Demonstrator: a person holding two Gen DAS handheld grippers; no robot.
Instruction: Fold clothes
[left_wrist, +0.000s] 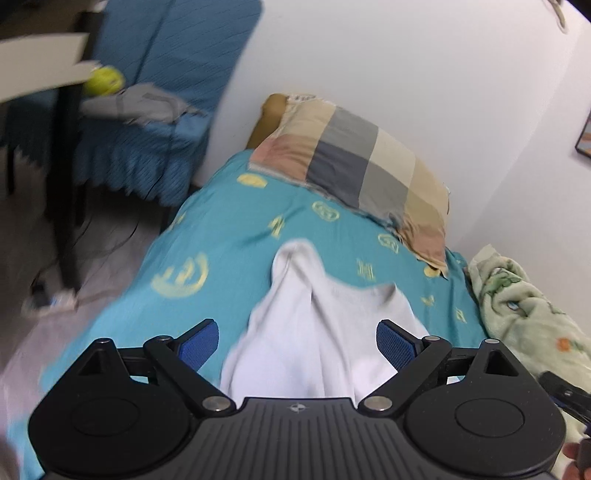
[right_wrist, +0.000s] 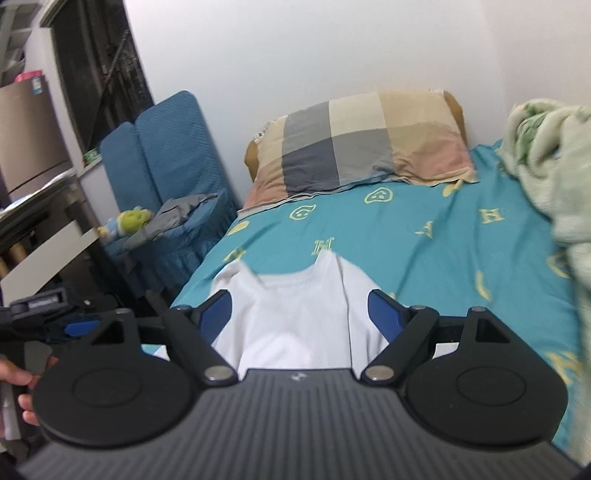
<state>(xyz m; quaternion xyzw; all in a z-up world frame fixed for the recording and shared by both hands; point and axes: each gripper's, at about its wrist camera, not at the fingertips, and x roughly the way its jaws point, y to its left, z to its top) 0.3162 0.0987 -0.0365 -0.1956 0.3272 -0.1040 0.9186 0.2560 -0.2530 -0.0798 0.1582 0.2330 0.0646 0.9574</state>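
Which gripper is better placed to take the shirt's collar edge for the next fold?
Probably the right gripper: its open jaws frame the white T-shirt's neckline straight ahead. The left gripper, also open, faces a bunched, rucked-up side of the shirt.

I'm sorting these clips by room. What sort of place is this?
Most likely a small bedroom in a home: a bed with a teal patterned sheet, a checked pillow against the wall, and a crumpled green blanket. A white shirt lies on the sheet.

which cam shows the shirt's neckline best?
Right wrist: the white shirt lies flat, its curved neckline facing the camera. Left wrist shows the shirt bunched and blurred, neckline indistinct.
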